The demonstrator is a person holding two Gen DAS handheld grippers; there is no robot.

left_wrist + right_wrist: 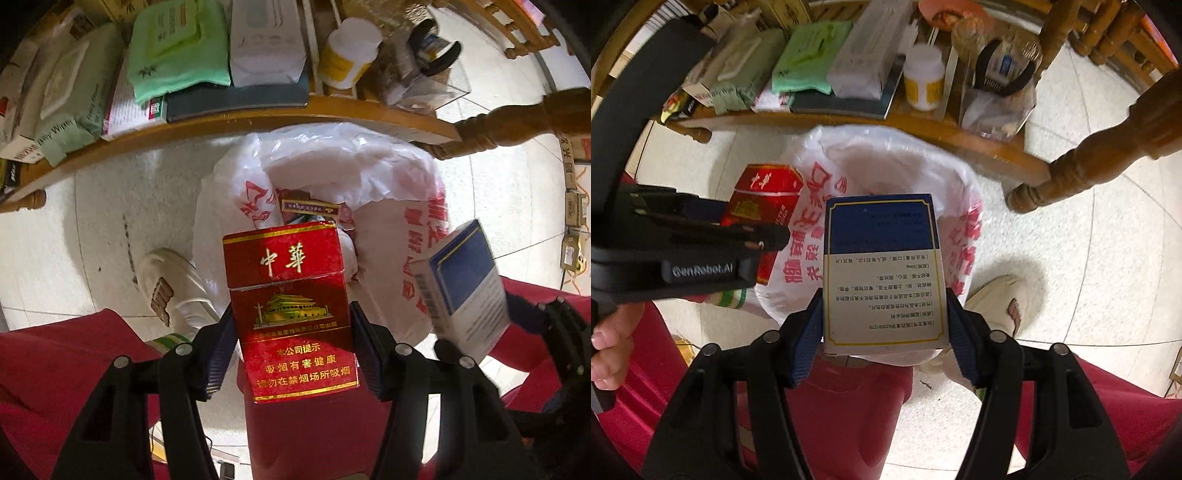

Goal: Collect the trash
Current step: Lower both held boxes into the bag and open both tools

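Observation:
My left gripper (293, 350) is shut on a red cigarette pack (291, 310) and holds it above a bin lined with a white plastic bag (388, 177) with red print. My right gripper (884, 332) is shut on a blue and white medicine box (884, 269) over the same bag (886, 155). The red pack (762, 199) and the left gripper (701, 240) show at the left of the right wrist view. The blue box (465, 284) shows at the right of the left wrist view. Some boxes lie inside the bag (310, 207).
A low wooden shelf (258, 114) behind the bin carries wipes packs, books, a white pill bottle (349, 51) and a clear box. A turned table leg (1108, 155) stands at the right. My red trousers (55, 369) and white shoes (173, 288) are below.

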